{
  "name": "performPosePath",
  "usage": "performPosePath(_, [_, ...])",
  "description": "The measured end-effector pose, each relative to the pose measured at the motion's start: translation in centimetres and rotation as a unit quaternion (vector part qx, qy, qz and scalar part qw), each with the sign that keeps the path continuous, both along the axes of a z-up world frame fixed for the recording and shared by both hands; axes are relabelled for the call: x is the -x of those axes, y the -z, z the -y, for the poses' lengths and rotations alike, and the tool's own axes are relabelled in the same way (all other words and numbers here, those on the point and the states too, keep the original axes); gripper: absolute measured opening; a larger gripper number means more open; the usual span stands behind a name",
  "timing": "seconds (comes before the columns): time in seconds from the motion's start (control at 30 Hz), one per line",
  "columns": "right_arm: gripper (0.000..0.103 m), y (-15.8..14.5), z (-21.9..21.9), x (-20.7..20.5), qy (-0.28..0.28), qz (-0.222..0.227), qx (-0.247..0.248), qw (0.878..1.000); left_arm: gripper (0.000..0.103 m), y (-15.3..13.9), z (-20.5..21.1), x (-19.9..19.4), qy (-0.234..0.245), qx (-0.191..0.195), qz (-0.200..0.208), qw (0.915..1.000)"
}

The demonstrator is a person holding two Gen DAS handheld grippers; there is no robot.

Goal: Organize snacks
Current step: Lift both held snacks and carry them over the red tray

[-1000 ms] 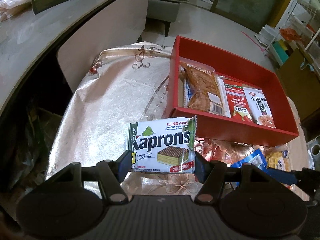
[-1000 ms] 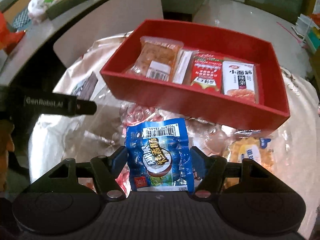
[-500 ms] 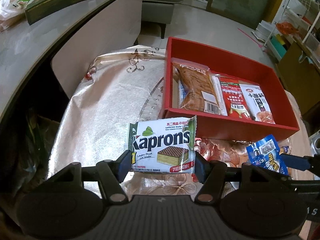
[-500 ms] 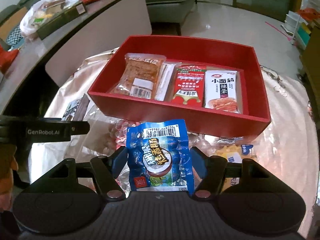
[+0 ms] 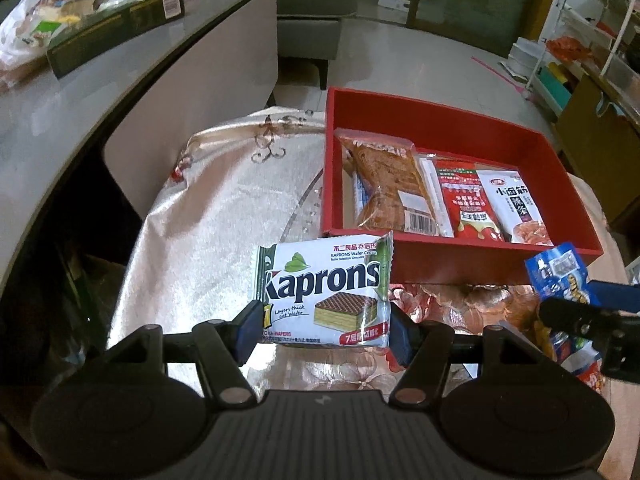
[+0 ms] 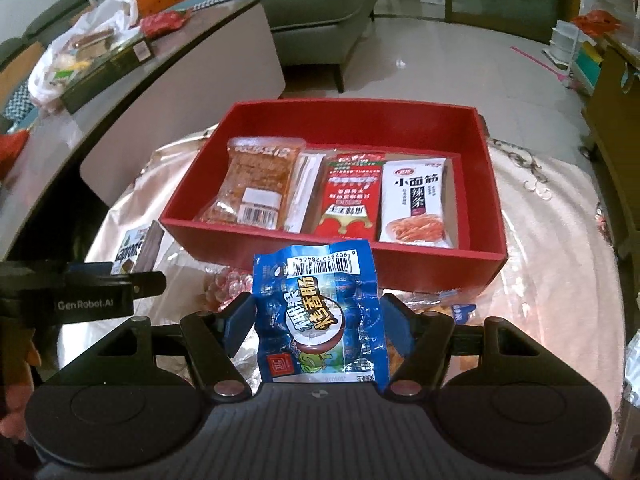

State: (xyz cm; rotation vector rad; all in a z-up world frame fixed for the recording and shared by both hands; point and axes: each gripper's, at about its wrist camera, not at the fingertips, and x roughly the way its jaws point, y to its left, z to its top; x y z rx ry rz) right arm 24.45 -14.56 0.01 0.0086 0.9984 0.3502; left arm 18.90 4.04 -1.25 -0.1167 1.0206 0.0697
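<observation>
My left gripper (image 5: 324,322) is shut on a white and green Kaprons wafer packet (image 5: 324,288), held above the cloth to the left of the near wall of the red box (image 5: 452,258). My right gripper (image 6: 318,324) is shut on a blue sausage packet (image 6: 320,316), held in front of the red box (image 6: 332,258). The box holds several packets along its near side: an orange one (image 6: 256,184), a red one (image 6: 350,196) and a white one (image 6: 414,204). The blue packet also shows in the left wrist view (image 5: 560,276).
The box stands on a round table under a shiny floral cloth (image 5: 224,216). More packets (image 6: 444,308) lie on the cloth in front of the box. A grey counter (image 5: 80,104) with bags and a dark carton curves along the left. A sofa (image 6: 320,8) stands behind.
Both grippers have risen and drawn back a little with their packets, so the box looks smaller and farther. The right gripper has come higher into the left wrist view.
</observation>
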Motion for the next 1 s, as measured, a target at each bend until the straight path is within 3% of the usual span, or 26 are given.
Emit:
performPosePath(0.57, [0.074,-2.5,1.7,-0.2,0.027,0.037,-0.027,0.999,0.057,-2.2,1.4,0.5,0.015,-0.034,0.053,0.9979])
performPosePath(1.0, [0.074,-5.4,1.9,0.2,0.039,0.103,-0.044,0.993,0.057,-5.8,2.4,0.0,0.002,-0.056,0.134,0.9894])
